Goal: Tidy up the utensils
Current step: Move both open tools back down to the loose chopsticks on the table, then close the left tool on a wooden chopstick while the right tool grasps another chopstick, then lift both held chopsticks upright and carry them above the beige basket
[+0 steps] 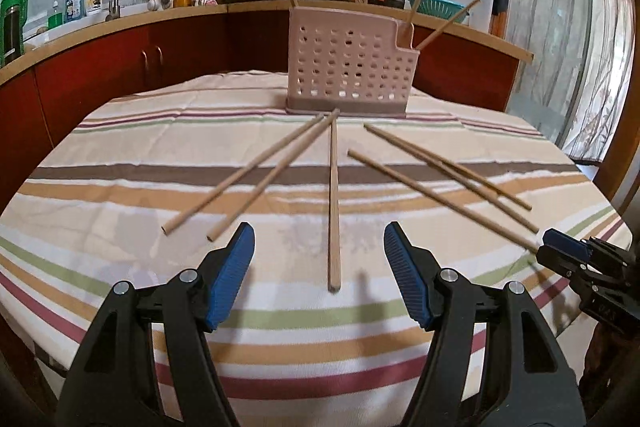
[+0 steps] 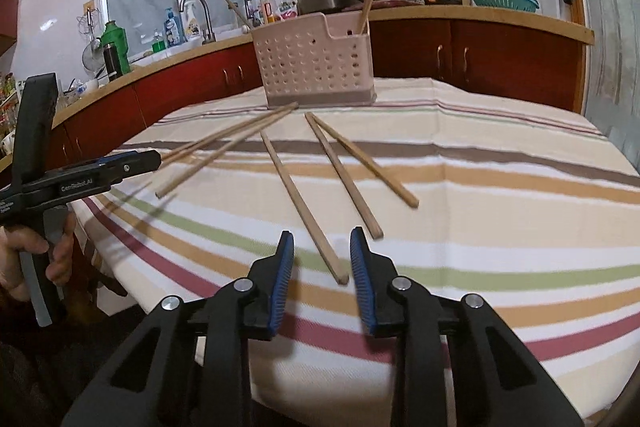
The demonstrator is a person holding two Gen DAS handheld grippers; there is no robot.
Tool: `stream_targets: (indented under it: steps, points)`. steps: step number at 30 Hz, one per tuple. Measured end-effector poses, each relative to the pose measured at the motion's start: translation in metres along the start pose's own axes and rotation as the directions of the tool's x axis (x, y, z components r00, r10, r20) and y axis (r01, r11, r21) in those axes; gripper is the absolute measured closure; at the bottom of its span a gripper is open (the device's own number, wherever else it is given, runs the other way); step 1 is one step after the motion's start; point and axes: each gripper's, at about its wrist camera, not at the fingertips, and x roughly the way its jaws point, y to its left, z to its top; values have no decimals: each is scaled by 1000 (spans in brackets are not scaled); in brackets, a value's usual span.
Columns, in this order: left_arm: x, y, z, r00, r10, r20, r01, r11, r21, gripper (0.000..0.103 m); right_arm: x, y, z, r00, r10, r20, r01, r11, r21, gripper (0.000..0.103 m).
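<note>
L gripper [image 1: 319,241] jaws wide, empty, straddling the near end of the centre chopstick [image 1: 333,199]. R gripper [image 2: 322,247] narrower but open, nothing held, over another stick's [image 2: 301,203] end. Six lie loose on the striped cloth [image 2: 500,211]; four stand in the perforated pink holder [image 1: 348,67]. Sticks look light, stiff, smooth wood, prob. roll easily; pinch near the thick end.

R gripper [image 2: 322,259], blue-padded jaws apart, hangs w/ near end of one pale wooden chopstick [image 2: 303,206] between them on striped tablecloth [image 2: 500,219], perforated pink plastic holder [image 2: 316,67] beyond.
</note>
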Motion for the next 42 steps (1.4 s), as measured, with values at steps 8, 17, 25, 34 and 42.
stream_targets:
  steps: [8, 17, 25, 34, 42]
  points:
    - [9, -4, -7, 999, -13, -35, 14, 1000, 10, 45, -1, -3, -3, 1000, -3, -2, 3, 1000, 11, 79]
    - [23, -12, -13, 996, -40, -81, 43, 998, 36, 76, -2, -5, -4, 1000, -4, -3, 4, 1000, 18, 90]
    - [23, -9, -14, 997, -28, -73, 32, 998, 51, 96, -3, 1, -5, 1000, 8, -5, -8, 1000, 0, 93]
    - [4, -6, -7, 1000, -17, -21, 18, 998, 68, 96, -15, 9, 6, 999, 11, 32, -11, 1000, -9, 96]
    - [-44, -3, 30, 993, -11, 118, 3, 998, 60, 96, -46, 20, 41, 990, 20, 142, -16, 999, -32, 96]
